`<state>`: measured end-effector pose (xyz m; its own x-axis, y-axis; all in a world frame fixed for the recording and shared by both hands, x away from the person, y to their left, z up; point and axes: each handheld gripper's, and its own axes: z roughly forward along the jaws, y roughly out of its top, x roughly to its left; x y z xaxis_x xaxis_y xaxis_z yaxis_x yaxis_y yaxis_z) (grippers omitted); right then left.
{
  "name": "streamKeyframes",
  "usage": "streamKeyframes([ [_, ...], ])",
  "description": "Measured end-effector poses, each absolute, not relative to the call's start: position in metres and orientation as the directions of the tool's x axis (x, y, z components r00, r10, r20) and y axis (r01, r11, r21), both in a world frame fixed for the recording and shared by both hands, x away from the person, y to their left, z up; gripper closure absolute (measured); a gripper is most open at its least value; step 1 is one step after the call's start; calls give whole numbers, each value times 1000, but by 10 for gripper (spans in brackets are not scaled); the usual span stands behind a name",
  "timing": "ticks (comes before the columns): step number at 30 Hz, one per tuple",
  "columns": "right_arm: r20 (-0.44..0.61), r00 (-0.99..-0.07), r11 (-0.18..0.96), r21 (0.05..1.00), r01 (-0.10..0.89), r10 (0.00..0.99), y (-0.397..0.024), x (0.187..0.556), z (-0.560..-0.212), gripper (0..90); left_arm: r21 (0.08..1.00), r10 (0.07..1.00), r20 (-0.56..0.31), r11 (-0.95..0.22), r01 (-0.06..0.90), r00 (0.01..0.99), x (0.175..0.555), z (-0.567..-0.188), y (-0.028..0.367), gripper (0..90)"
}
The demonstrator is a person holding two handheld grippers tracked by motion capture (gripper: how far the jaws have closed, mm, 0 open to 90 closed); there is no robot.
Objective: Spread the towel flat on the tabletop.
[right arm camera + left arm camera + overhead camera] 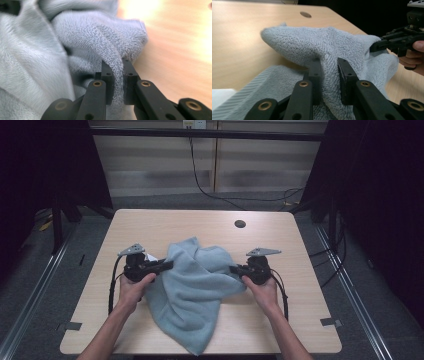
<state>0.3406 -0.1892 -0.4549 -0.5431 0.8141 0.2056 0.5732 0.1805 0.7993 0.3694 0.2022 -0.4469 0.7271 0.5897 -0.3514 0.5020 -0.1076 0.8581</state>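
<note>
No legible text or labels anywhere

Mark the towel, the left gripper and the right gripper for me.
towel [192,285], high view, on its flat middle.
left gripper [329,68], left gripper view, midway between its fingertips, pinched on a fold.
right gripper [117,68], right gripper view, midway between its fingertips, pinched on a fold.

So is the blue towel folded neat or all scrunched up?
Scrunched up: the towel lies in loose bunched folds on the table, not flat.

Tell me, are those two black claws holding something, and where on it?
Both hold the light blue towel: the left gripper pinches a raised fold near its left edge, the right gripper a fold on its right side.
</note>
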Motion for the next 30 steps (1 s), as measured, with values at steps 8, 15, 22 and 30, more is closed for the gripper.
streamKeyframes([
  [8,206,-420,39,862,505,884,-219,359,-398,833,900,620,-312,-50,433,720,382,-402,213,763],
  [15,140,-411,36,919,392,901,-222,375,-333,833,945,661,-242,-5,327,710,397,-342,214,764],
  [22,88,-443,38,963,267,892,-217,371,-286,832,986,683,-127,9,166,720,383,-295,222,762],
  [30,105,-497,111,916,386,861,-217,327,-355,825,958,646,-91,-151,245,758,331,-374,225,759],
])
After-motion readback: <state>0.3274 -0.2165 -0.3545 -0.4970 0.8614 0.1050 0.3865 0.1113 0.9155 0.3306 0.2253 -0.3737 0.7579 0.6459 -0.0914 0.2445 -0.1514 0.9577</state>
